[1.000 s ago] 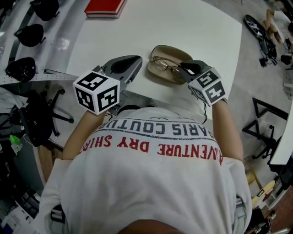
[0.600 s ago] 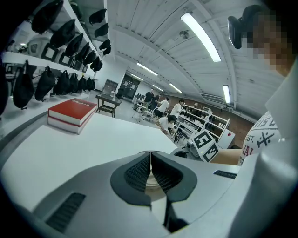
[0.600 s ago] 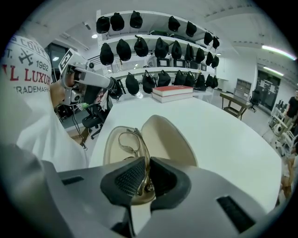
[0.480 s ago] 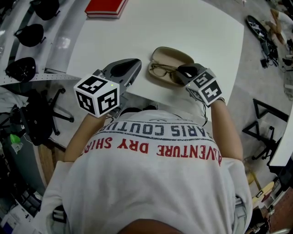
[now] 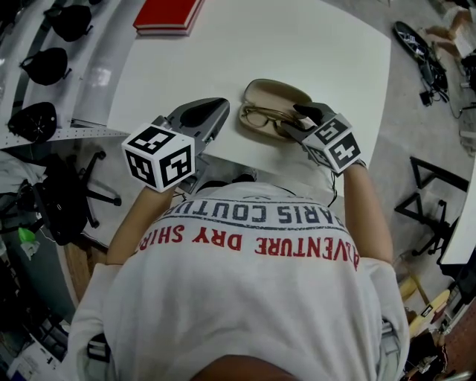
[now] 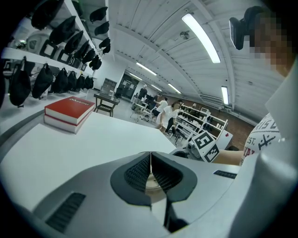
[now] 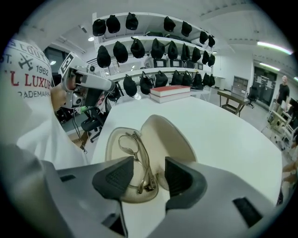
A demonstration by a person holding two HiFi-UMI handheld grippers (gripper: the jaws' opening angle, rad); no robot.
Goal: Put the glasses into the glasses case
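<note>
right gripper (image 7: 144, 179): yours just opened, glasses (image 7: 136, 155) loose between jaws
glasses: in open case (image 7: 174, 139)
left gripper (image 6: 150, 173): clenched, empty

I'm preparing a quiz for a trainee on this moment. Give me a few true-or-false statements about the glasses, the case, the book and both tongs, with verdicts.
1. The glasses lie inside the case. True.
2. The right tongs are clamped on the glasses. False: their jaws stand apart, having just been opening. The near end of the glasses lies in the gap, and neither pad presses on it.
3. The left tongs are shut and hold nothing. True.
4. The case is closed. False: it lies open on the table.
5. The red book rests on top of the case. False: it lies at the table's far corner, well apart from the case.
</note>
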